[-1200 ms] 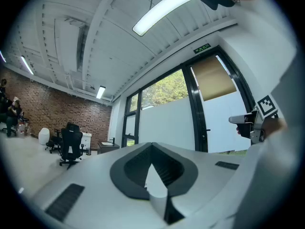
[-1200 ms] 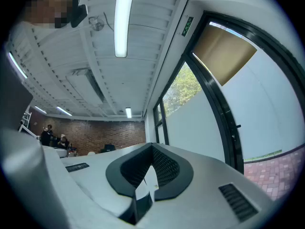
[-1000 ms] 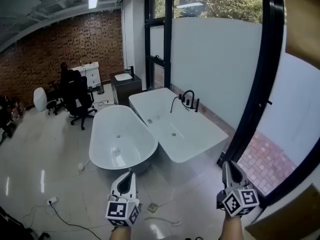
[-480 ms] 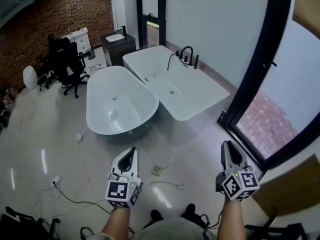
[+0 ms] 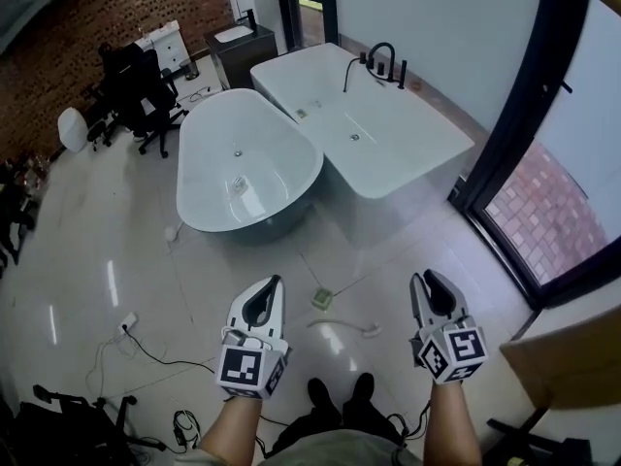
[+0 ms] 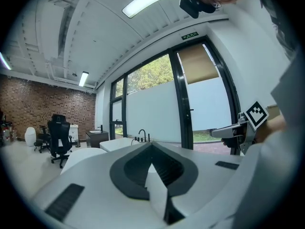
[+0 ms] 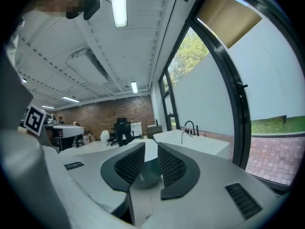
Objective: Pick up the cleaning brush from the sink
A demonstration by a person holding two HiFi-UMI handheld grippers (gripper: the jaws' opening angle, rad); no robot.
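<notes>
Left gripper (image 5: 275,283): white, two-jaw, being held above the glossy pale tiled floor (image 5: 146,260); jaws being pressed together, nothing gripped.
Right gripper (image 5: 424,280): jaws being held slightly parted, nothing between them.
Oval white freestanding bathtub (image 5: 247,163) and rectangular white bathtub with black tap (image 5: 408,139): being faced, well ahead of both grippers.
Cleaning brush: not being made out in any view.
Dark cabinet with white basin (image 5: 233,39): standing far beyond the tubs.

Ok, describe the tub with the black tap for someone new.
Start at the black-framed glass wall on the right. The white tub nearest it is the one. Unlike the oval tub on its left, it is rectangular, with a black arched tap.
</notes>
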